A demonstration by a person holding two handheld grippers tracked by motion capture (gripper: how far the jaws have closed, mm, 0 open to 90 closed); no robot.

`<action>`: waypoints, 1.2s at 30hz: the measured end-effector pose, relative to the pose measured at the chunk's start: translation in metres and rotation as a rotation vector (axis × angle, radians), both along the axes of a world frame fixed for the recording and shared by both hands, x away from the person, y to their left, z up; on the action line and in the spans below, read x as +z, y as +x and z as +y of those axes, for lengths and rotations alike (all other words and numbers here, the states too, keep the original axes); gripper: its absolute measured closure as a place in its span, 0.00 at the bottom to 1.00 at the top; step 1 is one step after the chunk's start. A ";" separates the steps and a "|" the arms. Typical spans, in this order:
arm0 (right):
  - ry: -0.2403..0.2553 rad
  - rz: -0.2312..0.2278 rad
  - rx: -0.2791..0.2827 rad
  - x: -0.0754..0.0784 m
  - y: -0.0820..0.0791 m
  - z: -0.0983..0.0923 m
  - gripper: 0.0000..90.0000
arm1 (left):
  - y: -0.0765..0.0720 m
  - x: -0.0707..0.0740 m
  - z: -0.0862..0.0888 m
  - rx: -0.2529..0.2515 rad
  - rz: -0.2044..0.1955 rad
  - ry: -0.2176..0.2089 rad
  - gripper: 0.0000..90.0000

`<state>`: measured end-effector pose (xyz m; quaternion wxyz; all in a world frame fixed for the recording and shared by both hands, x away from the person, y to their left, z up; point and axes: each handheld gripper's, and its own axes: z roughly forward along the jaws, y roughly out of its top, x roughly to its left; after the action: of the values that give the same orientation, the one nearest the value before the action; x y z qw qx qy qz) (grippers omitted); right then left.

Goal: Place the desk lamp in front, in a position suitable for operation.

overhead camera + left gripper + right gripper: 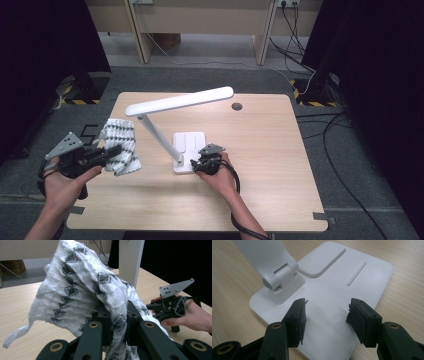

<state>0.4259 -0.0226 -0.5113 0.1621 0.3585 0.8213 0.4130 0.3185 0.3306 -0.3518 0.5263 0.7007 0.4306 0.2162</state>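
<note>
left gripper clamped tight on a white cloth with dark diamond pattern, cloth lifted off the wooden table at its left side, right gripper jaws spread apart, nothing gripped, hovering just over the power button on the white desk lamp's base

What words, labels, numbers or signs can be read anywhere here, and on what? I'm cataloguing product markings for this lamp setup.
No words, brand names or numbers are readable.
Power symbol, a circle with a short stroke, no text: on the lamp base, at between the right gripper jaws.
Dark mark on the floor left of the table: too blurred to read.
Cloth in the left gripper: woven pattern, no text.
</note>
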 end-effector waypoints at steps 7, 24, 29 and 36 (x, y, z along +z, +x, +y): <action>-0.007 0.006 0.002 0.001 0.001 0.000 0.54 | 0.001 0.012 0.001 0.005 -0.029 0.001 0.87; -0.005 0.001 0.005 0.001 0.001 0.000 0.54 | 0.005 0.039 0.003 0.023 -0.080 0.004 0.87; -0.007 0.001 0.005 0.001 0.001 0.000 0.54 | 0.005 0.047 0.004 0.025 -0.095 0.007 0.87; -0.008 0.001 0.004 0.001 0.001 0.000 0.54 | 0.008 0.055 0.005 0.030 -0.106 0.012 0.87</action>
<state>0.4269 -0.0226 -0.5105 0.1623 0.3562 0.8237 0.4101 0.3261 0.3355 -0.2970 0.5410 0.6847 0.4111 0.2635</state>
